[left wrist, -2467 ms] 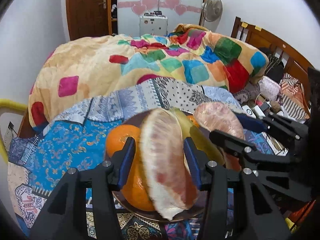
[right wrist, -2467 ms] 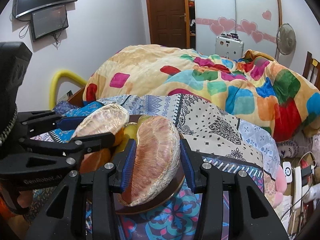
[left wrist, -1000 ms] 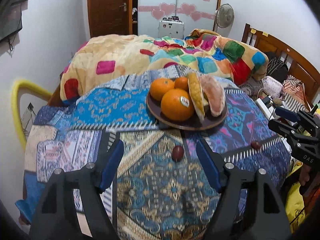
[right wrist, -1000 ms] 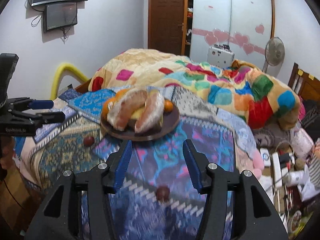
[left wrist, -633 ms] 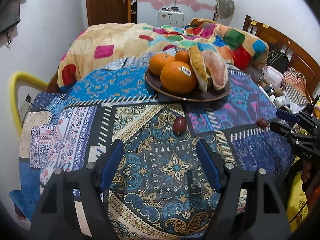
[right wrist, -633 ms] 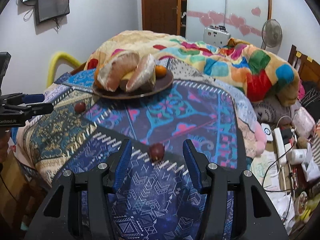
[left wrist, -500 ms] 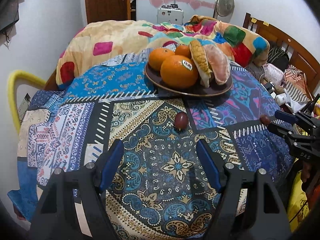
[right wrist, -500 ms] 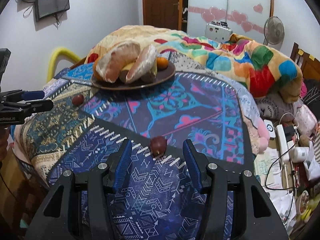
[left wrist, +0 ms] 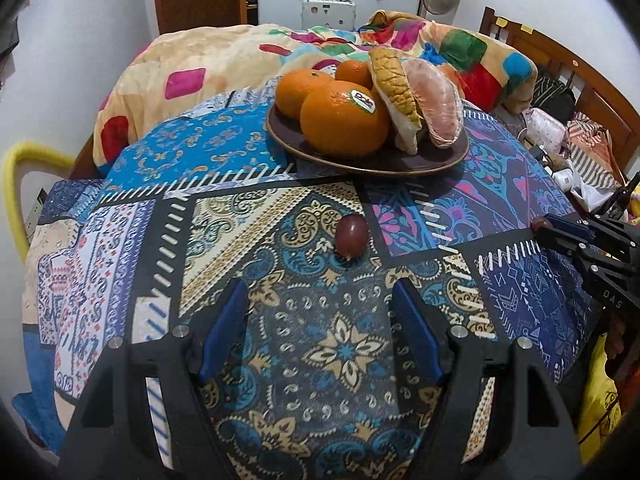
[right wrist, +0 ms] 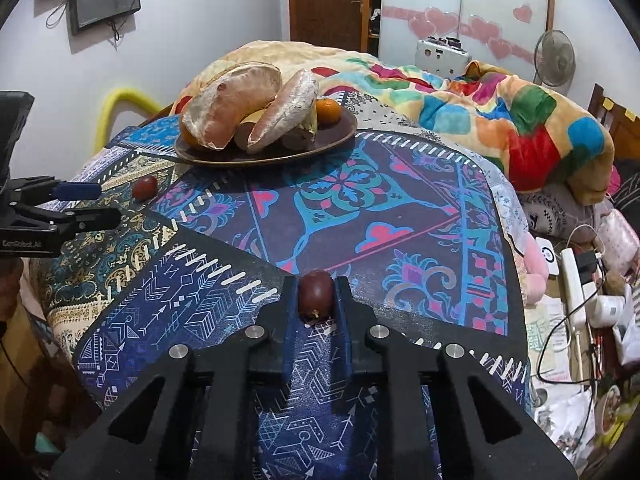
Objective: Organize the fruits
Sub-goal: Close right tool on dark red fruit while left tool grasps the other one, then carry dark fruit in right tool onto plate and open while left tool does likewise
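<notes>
A dark brown plate [left wrist: 360, 166] on the patterned tablecloth holds three oranges [left wrist: 344, 120] and two peeled pomelo segments [left wrist: 436, 100]. One small dark red fruit [left wrist: 351, 236] lies on the cloth just ahead of my left gripper [left wrist: 320, 286], which is open with nothing between its fingers. My right gripper [right wrist: 316, 280] is shut on a second small dark red fruit [right wrist: 316, 294] that rests on the cloth near the table's right edge. In the right wrist view the plate [right wrist: 280, 156] sits far left, with the left gripper [right wrist: 96, 202] beside the first fruit [right wrist: 145, 187].
A bed with a colourful quilt [left wrist: 224, 64] lies behind the round table. The floor to the right is cluttered with cables and a power strip [right wrist: 572, 276]. A yellow chair frame [left wrist: 16, 184] stands at the table's left. The cloth drops off at the near edge.
Both grippers let go of the pomelo segments on the plate, pulled back and came down over the cloth. The right jaws have now shut on the small red fruit; the left stayed open.
</notes>
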A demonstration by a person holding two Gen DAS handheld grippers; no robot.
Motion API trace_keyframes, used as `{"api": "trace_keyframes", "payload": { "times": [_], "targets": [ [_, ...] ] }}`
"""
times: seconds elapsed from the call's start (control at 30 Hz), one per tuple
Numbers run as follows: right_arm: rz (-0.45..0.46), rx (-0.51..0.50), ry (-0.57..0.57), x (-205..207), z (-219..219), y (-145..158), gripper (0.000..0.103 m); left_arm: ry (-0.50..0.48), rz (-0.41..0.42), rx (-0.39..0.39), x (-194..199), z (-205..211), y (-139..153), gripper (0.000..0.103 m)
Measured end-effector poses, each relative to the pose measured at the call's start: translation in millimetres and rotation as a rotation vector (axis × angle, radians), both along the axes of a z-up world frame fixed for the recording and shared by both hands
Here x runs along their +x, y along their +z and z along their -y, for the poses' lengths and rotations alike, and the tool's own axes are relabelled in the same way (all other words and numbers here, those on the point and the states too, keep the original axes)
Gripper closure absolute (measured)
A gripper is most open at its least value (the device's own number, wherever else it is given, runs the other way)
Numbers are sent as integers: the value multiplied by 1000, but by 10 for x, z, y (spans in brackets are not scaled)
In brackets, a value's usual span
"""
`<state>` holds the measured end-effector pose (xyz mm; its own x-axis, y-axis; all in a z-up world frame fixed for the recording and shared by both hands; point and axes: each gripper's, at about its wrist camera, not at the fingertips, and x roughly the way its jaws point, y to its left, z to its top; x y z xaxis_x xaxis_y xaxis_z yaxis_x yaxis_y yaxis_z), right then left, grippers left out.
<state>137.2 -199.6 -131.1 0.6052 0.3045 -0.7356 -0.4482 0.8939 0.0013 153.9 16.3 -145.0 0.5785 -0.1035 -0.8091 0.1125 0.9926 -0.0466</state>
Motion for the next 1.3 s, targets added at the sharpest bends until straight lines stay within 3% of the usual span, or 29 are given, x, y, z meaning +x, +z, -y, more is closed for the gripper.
{"api": "trace_keyframes", "payload": {
  "times": [0.17,0.67,1.3],
  "targets": [
    [-7,20,-5,40,28,33,88,-27,-15,1,105,82,-16,38],
    [25,42,6,154,20,157,88,-56,2,-1,292,188,5,84],
    [95,46,112,385,-471,402,88,-34,69,-57,423,-45,298,85]
  ]
}}
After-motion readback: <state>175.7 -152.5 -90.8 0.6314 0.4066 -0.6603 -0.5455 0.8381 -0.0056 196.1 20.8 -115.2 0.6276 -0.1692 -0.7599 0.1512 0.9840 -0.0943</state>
